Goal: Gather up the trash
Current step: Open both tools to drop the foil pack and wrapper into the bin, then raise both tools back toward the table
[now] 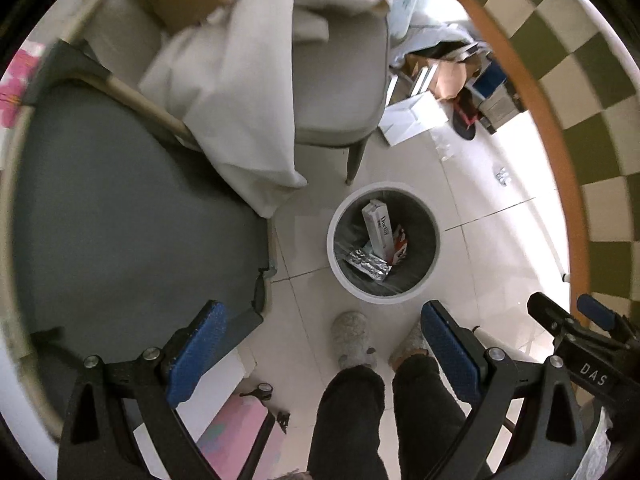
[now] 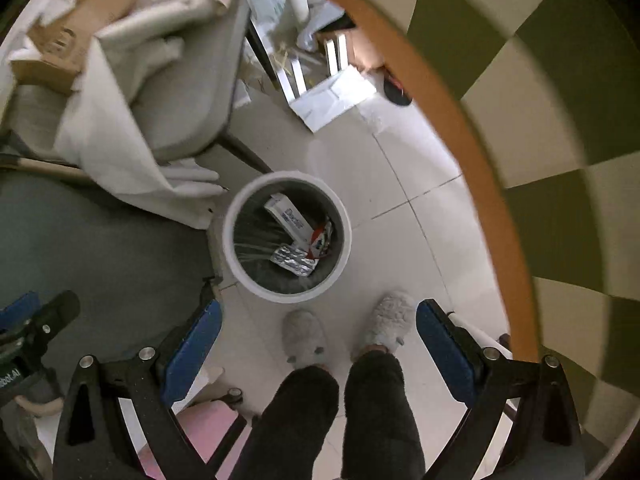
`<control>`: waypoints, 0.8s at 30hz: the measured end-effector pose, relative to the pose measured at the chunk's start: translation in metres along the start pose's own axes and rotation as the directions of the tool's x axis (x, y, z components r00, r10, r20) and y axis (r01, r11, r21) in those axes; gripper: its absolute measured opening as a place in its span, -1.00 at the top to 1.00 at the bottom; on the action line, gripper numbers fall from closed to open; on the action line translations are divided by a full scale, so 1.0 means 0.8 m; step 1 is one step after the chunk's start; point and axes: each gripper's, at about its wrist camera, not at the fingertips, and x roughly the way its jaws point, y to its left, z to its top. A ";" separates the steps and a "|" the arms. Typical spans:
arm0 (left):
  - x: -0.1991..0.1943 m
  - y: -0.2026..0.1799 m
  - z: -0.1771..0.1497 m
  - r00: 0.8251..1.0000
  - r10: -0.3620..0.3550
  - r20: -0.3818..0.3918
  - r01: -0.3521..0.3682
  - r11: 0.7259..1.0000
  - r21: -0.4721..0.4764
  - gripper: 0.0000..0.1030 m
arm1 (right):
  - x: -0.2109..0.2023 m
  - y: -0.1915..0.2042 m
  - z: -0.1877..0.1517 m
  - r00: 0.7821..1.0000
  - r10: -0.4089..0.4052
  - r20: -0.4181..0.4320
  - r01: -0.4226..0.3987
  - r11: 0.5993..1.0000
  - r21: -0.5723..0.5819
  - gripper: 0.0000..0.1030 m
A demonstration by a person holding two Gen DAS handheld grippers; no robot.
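Observation:
A round white trash bin [image 1: 434,256] [image 2: 236,264] with a clear liner stands on the tiled floor far below both grippers. Inside lie a white carton [image 1: 378,226] [image 2: 290,218], a silver blister pack [image 1: 370,265] [image 2: 294,261] and a red-and-white wrapper [image 1: 400,250] [image 2: 320,242]. My left gripper [image 1: 324,344] points straight down, open, with nothing between its blue pads. My right gripper [image 2: 320,344] hangs beside it, also open and empty; in the left wrist view it [image 1: 568,320] shows at the right edge.
A grey table top [image 1: 120,208] [image 2: 100,240] lies left of the bin. A chair [image 1: 340,80] [image 2: 188,92] draped with white cloth stands behind it. A green-checked table with an orange rim [image 1: 532,92] [image 2: 472,140] curves along the right. The person's slippered feet [image 1: 352,340] [image 2: 388,324] stand before the bin. Boxes and papers [image 1: 416,116] litter the far floor.

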 end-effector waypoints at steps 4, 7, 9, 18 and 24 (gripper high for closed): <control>-0.059 0.002 -0.011 1.000 -0.003 0.026 0.002 1.000 0.015 -0.93 | -0.068 0.008 -0.010 0.999 0.026 0.029 -0.026 1.000 0.000 -0.92; -0.100 0.002 -0.017 0.999 -0.011 0.045 0.010 1.000 0.026 -0.93 | -0.121 0.013 -0.019 0.997 0.057 0.053 -0.057 0.998 0.001 -0.92; -0.124 0.001 -0.022 0.998 -0.003 0.060 0.002 1.000 0.027 -0.93 | -0.153 0.014 -0.025 0.994 0.082 0.069 -0.083 0.997 0.010 -0.92; -0.249 -0.065 -0.014 0.978 0.010 0.210 -0.033 0.994 0.109 -0.93 | -0.289 -0.065 -0.045 0.969 0.170 0.180 -0.205 0.958 0.201 -0.92; -0.301 -0.198 0.008 0.955 -0.019 0.296 -0.062 0.964 0.260 -0.93 | -0.348 -0.220 -0.072 0.970 0.074 0.232 -0.163 0.904 0.396 -0.92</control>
